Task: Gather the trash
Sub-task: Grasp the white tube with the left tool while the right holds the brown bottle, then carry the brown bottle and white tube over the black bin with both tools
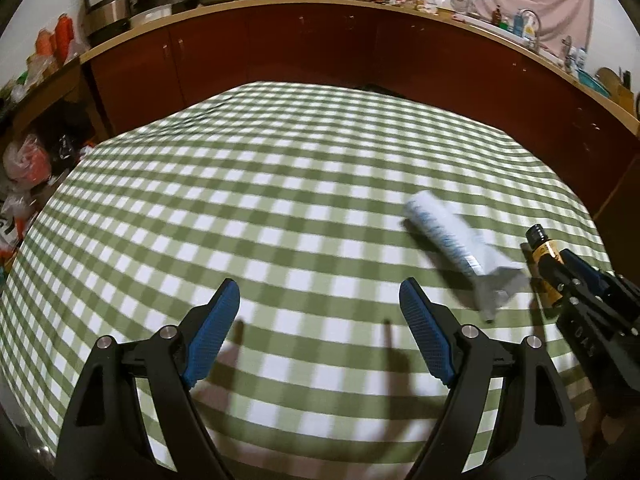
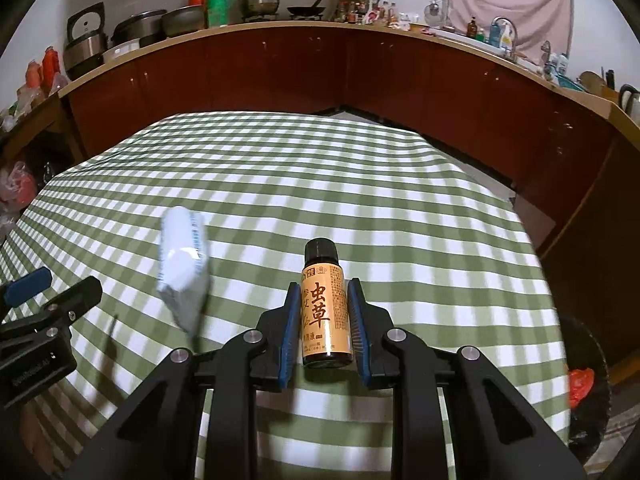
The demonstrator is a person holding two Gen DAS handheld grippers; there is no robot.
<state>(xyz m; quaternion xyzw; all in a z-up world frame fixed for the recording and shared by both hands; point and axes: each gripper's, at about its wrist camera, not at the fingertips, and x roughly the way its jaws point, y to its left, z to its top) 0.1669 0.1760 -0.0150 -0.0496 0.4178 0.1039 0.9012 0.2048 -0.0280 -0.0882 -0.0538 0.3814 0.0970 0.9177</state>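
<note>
A small brown bottle (image 2: pixel 326 312) with an orange label and black cap lies along the fingers of my right gripper (image 2: pixel 324 285), whose blue pads press on both its sides. In the left wrist view the same bottle (image 1: pixel 543 254) and right gripper (image 1: pixel 560 270) show at the right edge. A blurred white-and-blue packet (image 1: pixel 452 240) lies on the green checked tablecloth (image 1: pixel 280 180) between the two grippers; in the right wrist view this packet (image 2: pixel 182 268) is left of the bottle. My left gripper (image 1: pixel 319 286) stands open over bare cloth, nothing between its fingers.
Red-brown cabinets (image 1: pixel 304 44) under a counter crowded with pots and bottles curve around the table's far side. Plastic bags (image 1: pixel 24 164) pile up on the floor at the left. A dark bin with a red bag (image 2: pixel 582 384) sits beyond the table's right edge.
</note>
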